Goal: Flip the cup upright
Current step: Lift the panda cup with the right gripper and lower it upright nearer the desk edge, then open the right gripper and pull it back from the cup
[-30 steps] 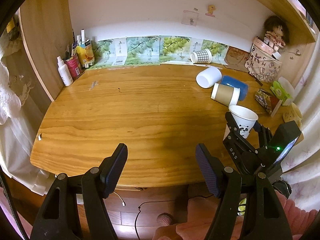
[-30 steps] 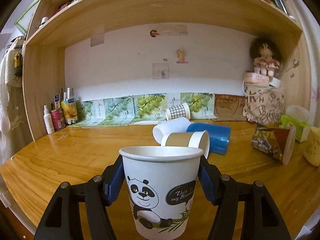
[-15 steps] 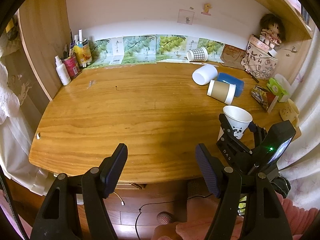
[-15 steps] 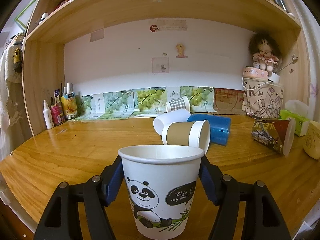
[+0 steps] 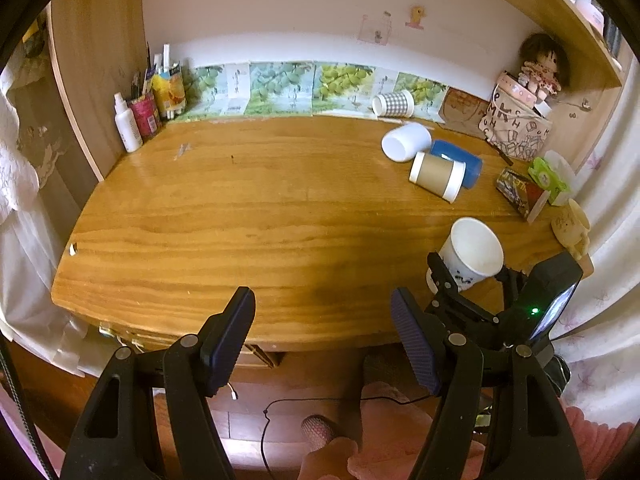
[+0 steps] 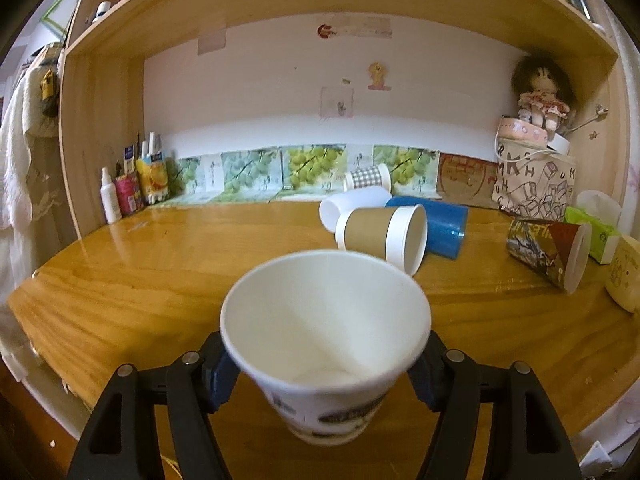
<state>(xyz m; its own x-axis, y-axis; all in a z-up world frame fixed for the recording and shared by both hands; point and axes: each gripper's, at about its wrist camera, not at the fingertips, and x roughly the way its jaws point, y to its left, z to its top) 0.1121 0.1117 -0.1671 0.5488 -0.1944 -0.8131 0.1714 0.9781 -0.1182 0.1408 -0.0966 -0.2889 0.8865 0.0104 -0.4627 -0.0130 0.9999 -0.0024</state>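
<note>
1. While our right gripper (image 6: pixel 326 376) faces the back of the table (image 6: pixel 160 272), its blue fingers (image 6: pixel 218 376) are clamped on the two sides of the paper cup (image 6: pixel 326 340), low on its wall near the base.
2. We see the cup mouth-up and tipped slightly toward the camera, so its white inside shows in the right wrist view; a printed band runs round the lower wall.
3. From the left wrist view the same cup (image 5: pixel 474 254) sits near the right front corner of the table (image 5: pixel 240 220), gripped by the right gripper (image 5: pixel 472 280); we cannot tell whether its base touches the wood.
4. Our left gripper (image 5: pixel 322 336) is spread wide with nothing between its fingers (image 5: pixel 230 332), hovering at the front edge of the table, well apart from the cup.
5. Behind the cup, a brown cup (image 6: pixel 382 236), a white cup (image 6: pixel 352 206) and a blue cup (image 6: pixel 436 226) lie on their sides, close together.
6. A checked cup (image 6: pixel 368 178) lies on its side at the back wall, and a patterned cup (image 6: pixel 548 254) lies tipped over to the right.
</note>
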